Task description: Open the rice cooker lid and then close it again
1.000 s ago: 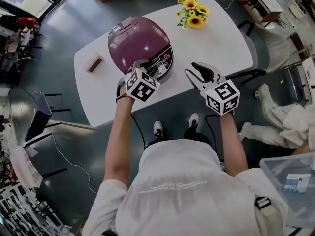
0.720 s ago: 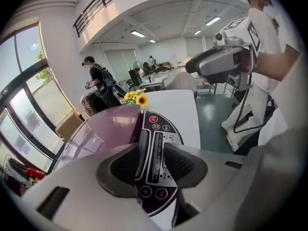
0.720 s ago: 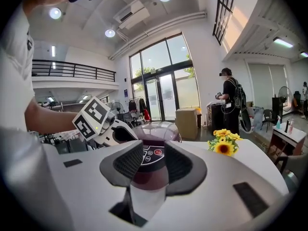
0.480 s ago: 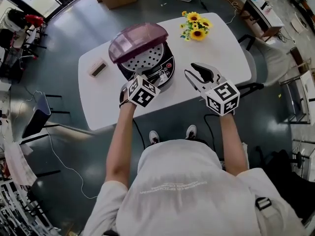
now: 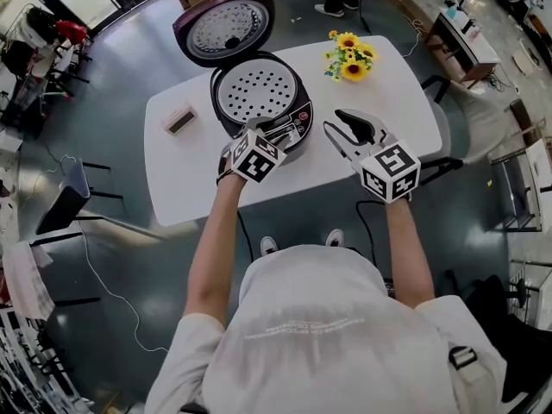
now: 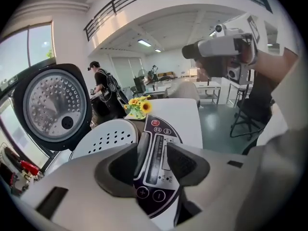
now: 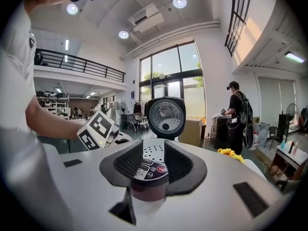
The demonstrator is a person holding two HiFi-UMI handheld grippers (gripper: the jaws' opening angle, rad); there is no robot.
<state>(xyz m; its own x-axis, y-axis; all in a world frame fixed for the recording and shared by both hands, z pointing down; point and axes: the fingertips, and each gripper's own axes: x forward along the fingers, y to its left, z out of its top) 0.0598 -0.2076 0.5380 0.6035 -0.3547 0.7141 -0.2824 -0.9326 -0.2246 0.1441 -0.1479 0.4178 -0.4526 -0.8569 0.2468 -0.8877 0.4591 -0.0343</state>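
Head view: lid up at rice cooker's 12 o'clock, opening done. Left gripper's jaws have just been opening around the latch, unpinched; right gripper spread, empty. Next, probably: lower lid.

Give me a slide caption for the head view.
Rice cooker on a white table, lid standing fully open, perforated steamer tray exposed, sunflowers nearby.

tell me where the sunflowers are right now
In the head view the sunflowers stand near the far edge of the table, to the right of the open cooker and beyond the right gripper.
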